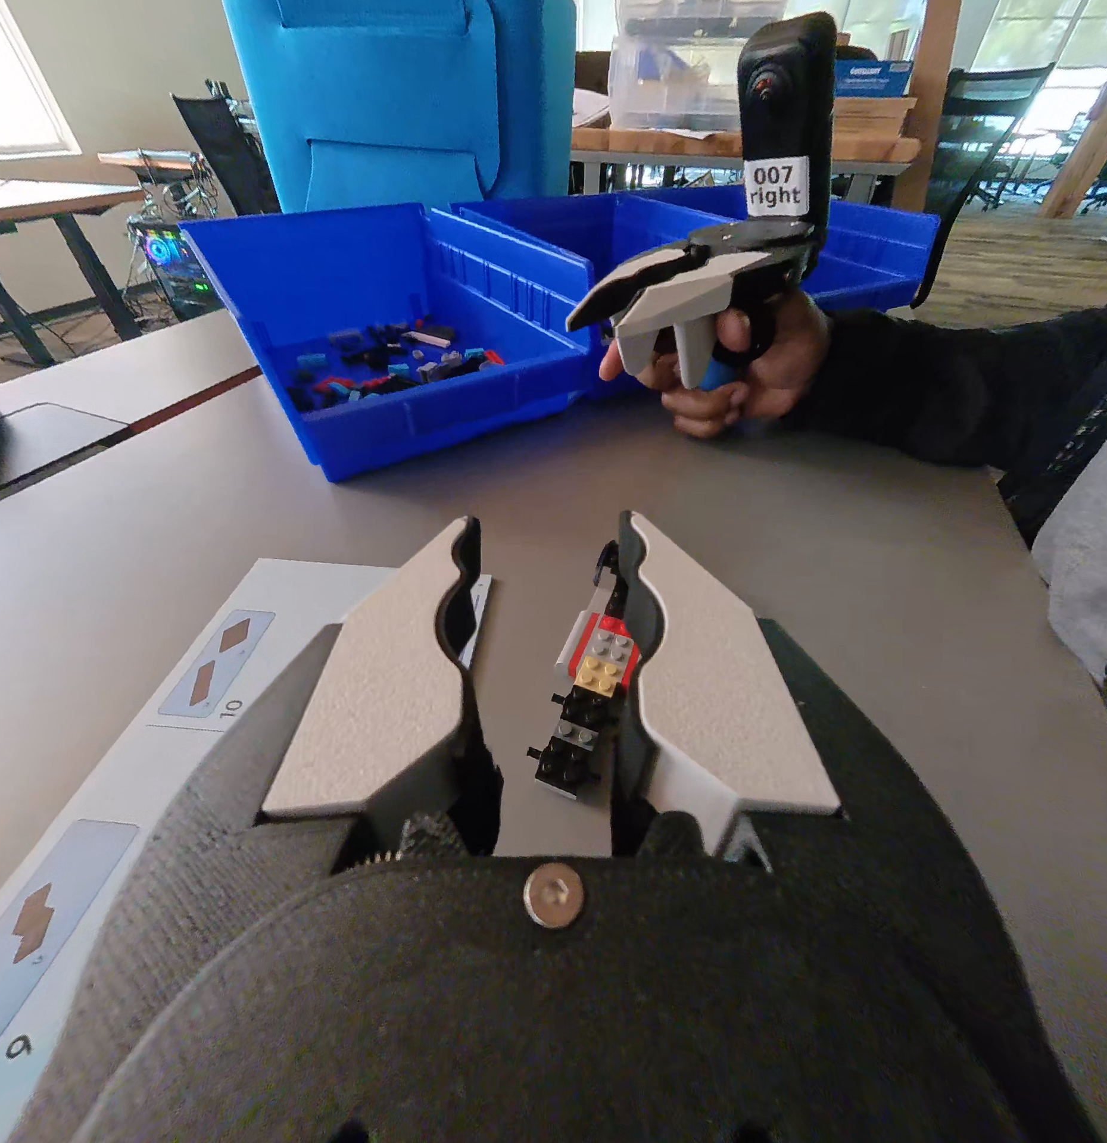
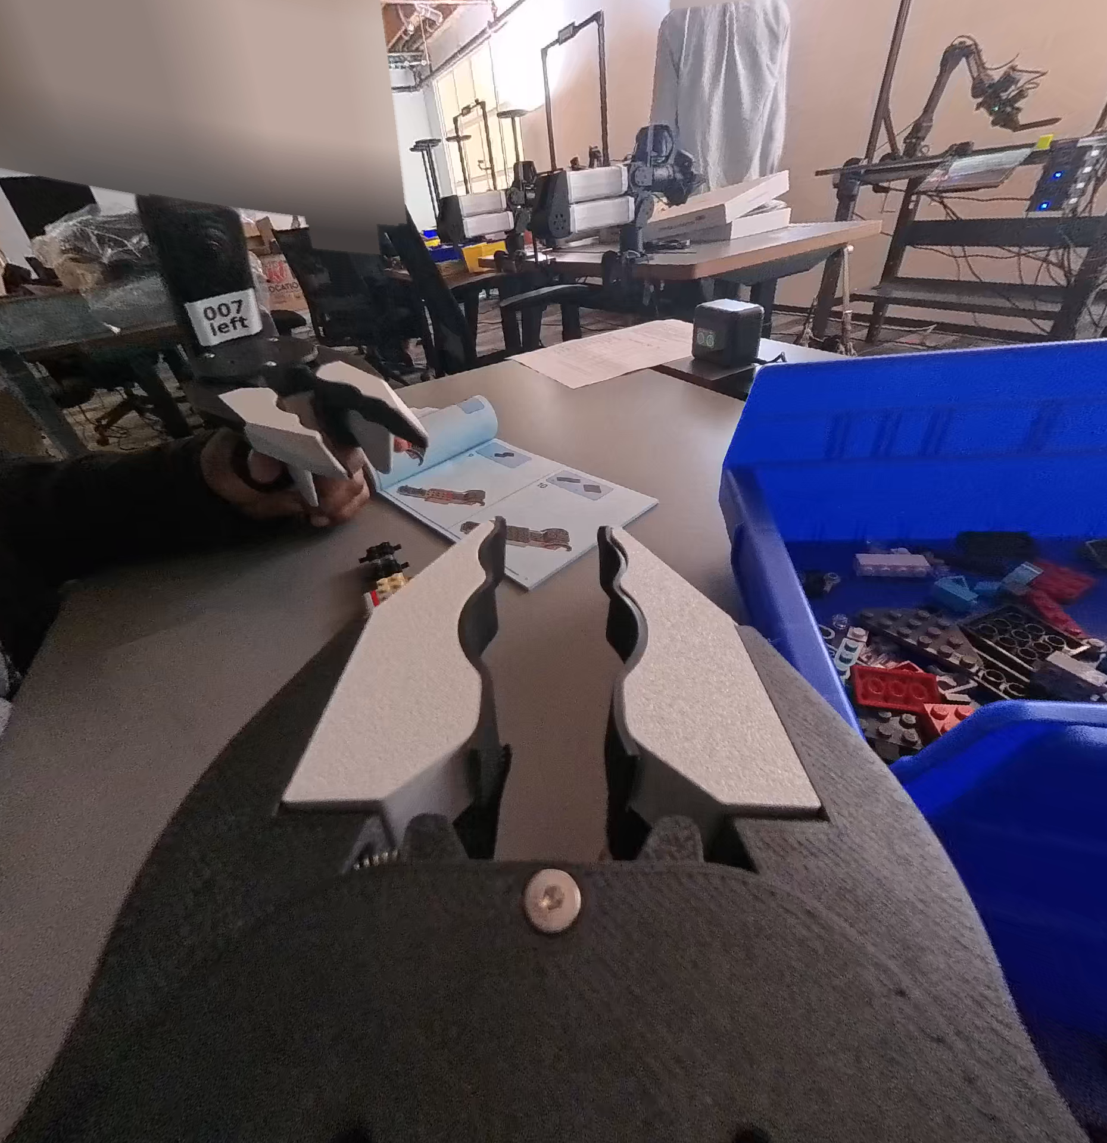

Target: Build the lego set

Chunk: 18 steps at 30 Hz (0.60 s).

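Partly built lego model lying on the table between the parted fingers of the left gripper (image 1: 547, 544).

The left gripper is hovering over the model (image 1: 591, 686), holding nothing; the model is sitting close against its right finger, so closing now may be skewing it or popping plates loose. The instruction booklet (image 2: 526, 495) is lying just beside. Farther off, the right gripper (image 2: 547, 556) is waiting apart and empty near the blue bin (image 1: 377, 433) of loose bricks (image 1: 383, 365).
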Available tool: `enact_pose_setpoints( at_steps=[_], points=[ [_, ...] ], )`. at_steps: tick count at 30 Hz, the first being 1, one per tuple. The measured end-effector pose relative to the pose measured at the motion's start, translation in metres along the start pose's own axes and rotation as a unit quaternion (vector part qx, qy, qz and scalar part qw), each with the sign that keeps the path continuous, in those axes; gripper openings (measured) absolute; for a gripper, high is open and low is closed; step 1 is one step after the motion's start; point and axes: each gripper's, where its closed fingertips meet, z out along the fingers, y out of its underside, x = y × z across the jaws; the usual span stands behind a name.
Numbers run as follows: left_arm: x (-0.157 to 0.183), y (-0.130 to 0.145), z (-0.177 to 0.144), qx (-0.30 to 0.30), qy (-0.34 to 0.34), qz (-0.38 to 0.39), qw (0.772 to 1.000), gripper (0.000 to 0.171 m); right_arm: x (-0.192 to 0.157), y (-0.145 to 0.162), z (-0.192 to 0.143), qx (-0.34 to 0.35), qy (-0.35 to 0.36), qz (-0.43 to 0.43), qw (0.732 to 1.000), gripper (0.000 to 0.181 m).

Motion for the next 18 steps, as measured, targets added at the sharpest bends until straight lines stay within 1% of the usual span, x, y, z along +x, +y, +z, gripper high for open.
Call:
enact_pose_setpoints(
  at_steps=[6, 8, 10, 12, 14, 16, 18],
  points=[
    [-0.002, 0.001, 0.004, -0.005, 0.003, -0.006, 1.000, 0.044, -0.003, 0.000, 0.002, -0.004, -0.001, -0.015, 1.000, 0.034],
    [-0.003, -0.002, 0.002, 0.004, 0.002, -0.010, 1.000, 0.044, -0.002, -0.014, 0.000, -0.001, 0.006, -0.019, 1.000, 0.034],
    [-0.005, -0.006, -0.003, 0.022, 0.001, -0.020, 1.000, 0.044, 0.000, -0.042, -0.004, -0.016, 0.004, -0.042, 0.999, 0.031],
    [-0.007, -0.011, -0.009, 0.040, 0.002, -0.032, 0.999, 0.044, 0.021, -0.072, -0.009, -0.066, 0.039, -0.087, 0.993, 0.030],
    [-0.006, -0.015, -0.014, 0.050, 0.009, -0.046, 0.998, 0.044, 0.046, -0.092, -0.010, -0.140, 0.058, -0.146, 0.978, 0.031],
    [-0.009, -0.020, -0.021, 0.062, 0.005, -0.052, 0.997, 0.044, 0.081, -0.093, -0.006, -0.231, 0.078, -0.200, 0.949, 0.034],
    [-0.015, -0.025, -0.029, 0.073, -0.005, -0.062, 0.995, 0.044, 0.106, -0.074, 0.000, -0.324, 0.054, -0.226, 0.917, 0.036]
  ],
)
